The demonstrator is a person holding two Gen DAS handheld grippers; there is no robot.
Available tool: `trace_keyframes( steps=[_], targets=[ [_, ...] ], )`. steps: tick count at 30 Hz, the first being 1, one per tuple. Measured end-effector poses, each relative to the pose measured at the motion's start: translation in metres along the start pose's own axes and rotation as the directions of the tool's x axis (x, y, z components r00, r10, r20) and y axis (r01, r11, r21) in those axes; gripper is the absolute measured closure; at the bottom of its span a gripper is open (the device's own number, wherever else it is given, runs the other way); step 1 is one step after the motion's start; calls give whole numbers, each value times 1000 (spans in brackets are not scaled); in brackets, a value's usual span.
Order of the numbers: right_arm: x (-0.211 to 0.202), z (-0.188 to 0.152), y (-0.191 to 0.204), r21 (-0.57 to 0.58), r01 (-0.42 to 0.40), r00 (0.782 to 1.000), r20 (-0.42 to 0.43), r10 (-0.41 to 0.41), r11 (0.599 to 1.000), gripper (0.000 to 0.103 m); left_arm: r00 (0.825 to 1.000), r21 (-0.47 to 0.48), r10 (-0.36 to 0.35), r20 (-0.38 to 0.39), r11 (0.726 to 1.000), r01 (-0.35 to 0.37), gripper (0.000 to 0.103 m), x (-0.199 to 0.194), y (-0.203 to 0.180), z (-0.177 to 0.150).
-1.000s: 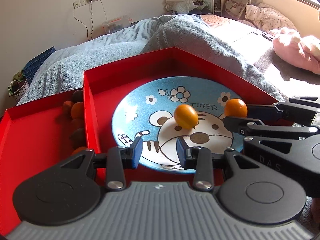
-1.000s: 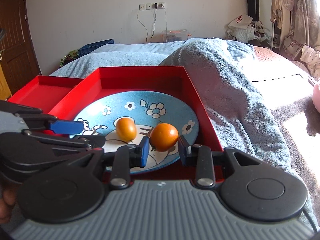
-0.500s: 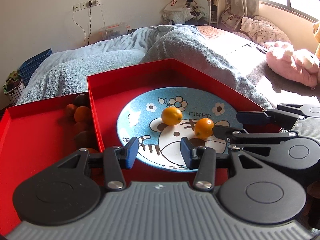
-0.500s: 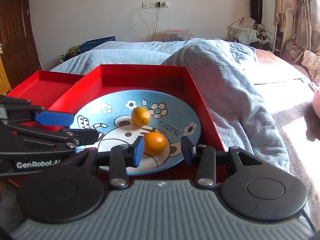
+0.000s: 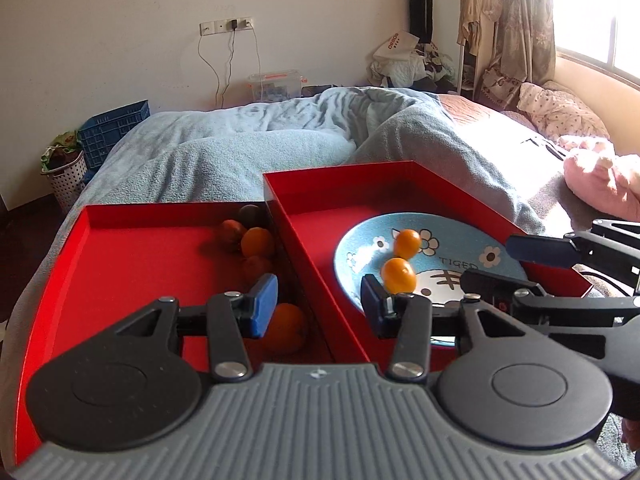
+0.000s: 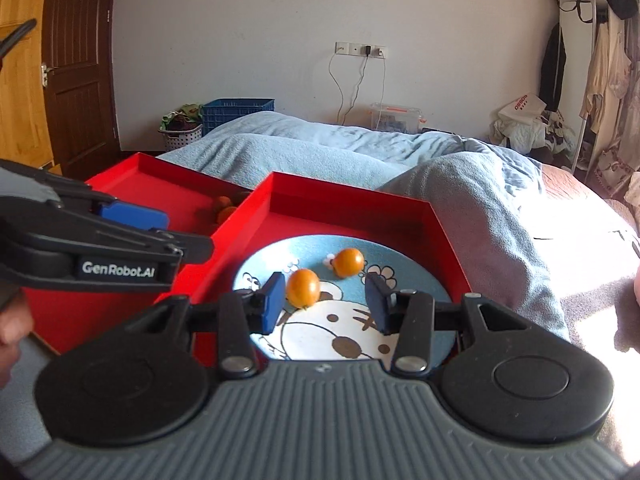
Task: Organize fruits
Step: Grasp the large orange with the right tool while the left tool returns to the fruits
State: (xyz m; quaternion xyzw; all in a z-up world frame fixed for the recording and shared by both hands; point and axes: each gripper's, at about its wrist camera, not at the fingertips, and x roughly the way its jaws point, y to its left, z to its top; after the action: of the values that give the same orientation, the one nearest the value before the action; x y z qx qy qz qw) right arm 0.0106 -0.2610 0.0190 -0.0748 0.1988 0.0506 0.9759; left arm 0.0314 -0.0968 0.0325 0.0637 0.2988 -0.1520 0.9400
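Two small orange fruits, a near one [image 5: 398,275] [image 6: 303,287] and a far one [image 5: 407,243] [image 6: 348,262], lie on a blue tiger plate [image 5: 496,248] [image 6: 416,280] in the right red tray [image 5: 352,176] [image 6: 352,200]. Several orange and dark fruits [image 5: 258,242] [image 6: 225,208] lie along the right wall of the left red tray [image 5: 132,248] [image 6: 160,172]. My left gripper [image 5: 318,306] is open and empty above the wall between the trays. My right gripper [image 6: 326,302] is open and empty above the plate, behind the near fruit.
Both trays rest on a bed with a rumpled blue-grey blanket [image 5: 280,140] [image 6: 460,184]. A pink plush [image 5: 600,180] lies at the right. A blue crate [image 5: 114,132] and a laundry basket [image 5: 64,172] stand by the far wall.
My right gripper let an orange fruit go onto the plate and drew back and up. My left gripper swung left and rose over the tray divider. Both fruits rolled a little.
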Motion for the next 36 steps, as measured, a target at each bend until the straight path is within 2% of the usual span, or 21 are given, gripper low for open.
trace_keyframes(
  steps=[4,10,14,16,19,23,28,31,33,36],
  targets=[
    [-4,10,22,-53,-55,998,11,55,997,57,998,-49,55,-19,997,-56,51,-2,35,-8],
    [9,23,62,-166,-147,989,-31,144,975,58,990,-82,114,-79,989,-120,51,8,72,-22],
    [29,27,89,-290,-209,977,-110,185,934,58,988,-125,113,-107,984,-126,51,14,91,-32],
    [45,28,100,-335,-243,965,-180,192,910,58,988,-142,103,-114,983,-119,51,16,97,-36],
    [70,28,113,-405,-241,957,-250,146,882,58,989,-147,96,-112,983,-112,51,18,98,-39],
    [92,31,123,-488,-216,954,-290,77,846,57,991,-155,83,-107,983,-99,51,20,99,-40],
    [107,19,139,-649,-220,946,-326,-4,729,57,990,-195,69,-122,977,-92,51,25,108,-41],
    [111,10,143,-697,-227,943,-332,-27,680,61,989,-205,64,-130,975,-90,51,27,109,-41],
    [110,11,143,-689,-223,945,-326,-20,689,62,989,-203,66,-133,975,-92,51,28,108,-41],
    [103,16,136,-630,-221,950,-312,18,745,63,987,-202,63,-148,975,-93,51,29,107,-42]
  ],
)
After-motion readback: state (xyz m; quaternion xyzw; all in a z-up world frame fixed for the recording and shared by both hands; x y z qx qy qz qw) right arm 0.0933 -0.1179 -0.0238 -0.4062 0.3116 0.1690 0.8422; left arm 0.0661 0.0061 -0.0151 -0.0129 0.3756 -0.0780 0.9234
